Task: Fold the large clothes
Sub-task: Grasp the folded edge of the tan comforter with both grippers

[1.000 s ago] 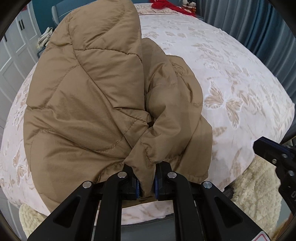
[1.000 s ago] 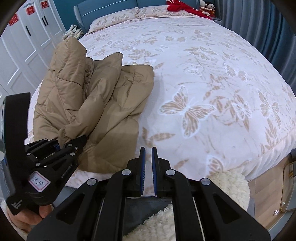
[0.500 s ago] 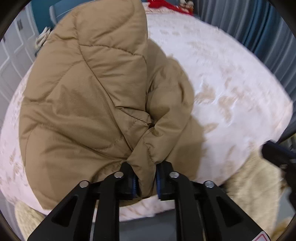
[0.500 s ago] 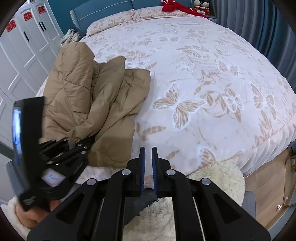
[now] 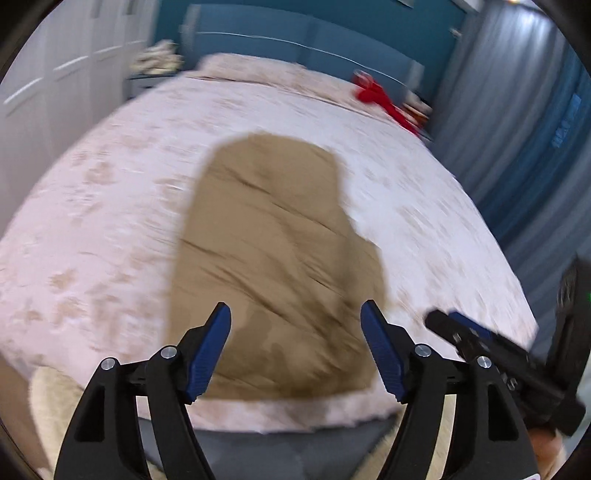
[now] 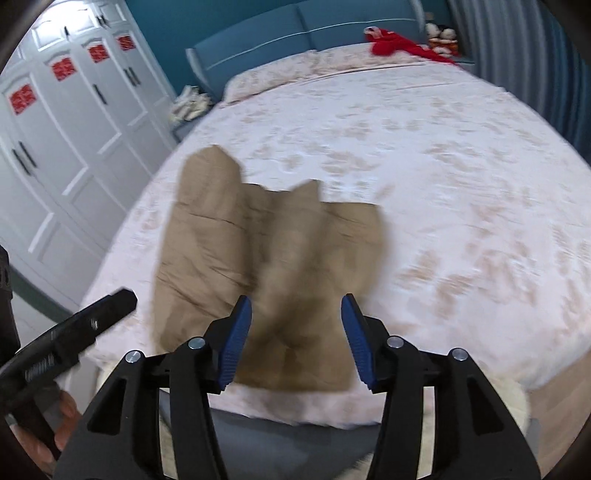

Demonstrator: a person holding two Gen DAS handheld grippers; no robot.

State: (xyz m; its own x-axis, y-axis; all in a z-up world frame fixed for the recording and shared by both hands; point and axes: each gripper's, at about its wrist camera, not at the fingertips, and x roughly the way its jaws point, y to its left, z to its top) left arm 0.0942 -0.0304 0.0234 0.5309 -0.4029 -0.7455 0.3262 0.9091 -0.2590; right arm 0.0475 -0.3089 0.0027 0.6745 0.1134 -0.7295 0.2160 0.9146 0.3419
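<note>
**Both jaws off the jacket, garment loose on the bed**

Nearest: left hand-held gripper (image 5: pixel 295 325), blue pads spread wide, nothing between them; its jaws have just been opening. Right hand-held gripper (image 6: pixel 296 314) likewise parted and empty, also just opened. Beyond both, the tan quilted puffer jacket (image 5: pixel 273 258) lies part-folded on the near edge of the pale butterfly-print bed cover (image 6: pixel 443 184), slightly to the wardrobe side. Frames blurred; seams hard to read. Judgement: padded, light, soft, springy, shell likely slick, so folds may puff back open. Best taken at a hem corner or cuff, pinching through the whole thickness. Far: red soft toy (image 6: pixel 391 44) by the blue headboard (image 6: pixel 295 29).
</note>
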